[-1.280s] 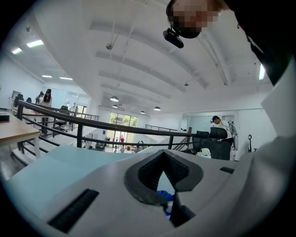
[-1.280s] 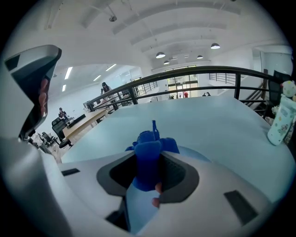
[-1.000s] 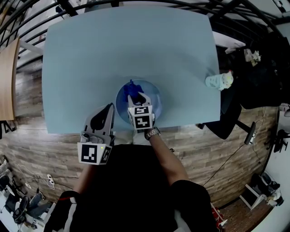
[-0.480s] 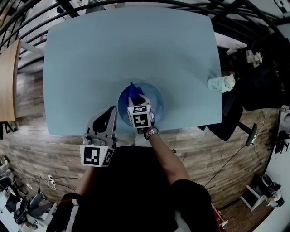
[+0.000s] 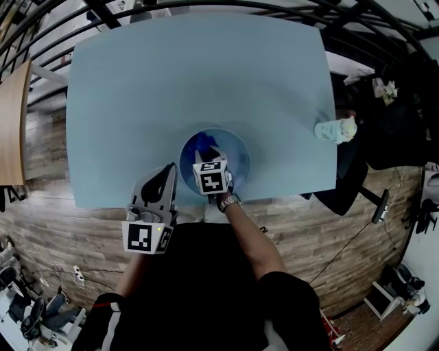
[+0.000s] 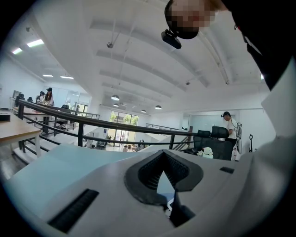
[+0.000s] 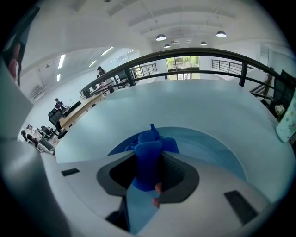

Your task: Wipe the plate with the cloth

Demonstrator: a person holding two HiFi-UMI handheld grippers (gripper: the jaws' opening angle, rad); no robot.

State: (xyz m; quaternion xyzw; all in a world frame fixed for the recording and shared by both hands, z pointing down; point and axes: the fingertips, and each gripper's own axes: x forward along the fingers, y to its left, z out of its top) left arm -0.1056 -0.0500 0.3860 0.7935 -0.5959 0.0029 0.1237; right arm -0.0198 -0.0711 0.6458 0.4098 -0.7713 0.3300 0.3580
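A light blue plate point(image 5: 234, 152) lies near the front edge of the pale blue table point(image 5: 171, 82). My right gripper point(image 5: 209, 151) is over the plate's left half, shut on a dark blue cloth point(image 5: 200, 142) that rests bunched on the plate. In the right gripper view the cloth point(image 7: 148, 157) fills the gap between the jaws of that gripper point(image 7: 149, 170), and the plate point(image 7: 212, 148) curves beyond it. My left gripper point(image 5: 167, 173) hovers at the table's front edge, left of the plate and apart from it. The left gripper point(image 6: 164, 178) has its jaws together and holds nothing.
A pale soft toy point(image 5: 334, 129) sits at the table's right edge, also visible in the right gripper view point(image 7: 289, 122). Black railings point(image 5: 226, 5) curve round the far side. A dark chair point(image 5: 384, 123) stands to the right of the table.
The right gripper has drawn the cloth a little nearer and to the right on the plate. The left gripper has shifted slightly right, toward the plate.
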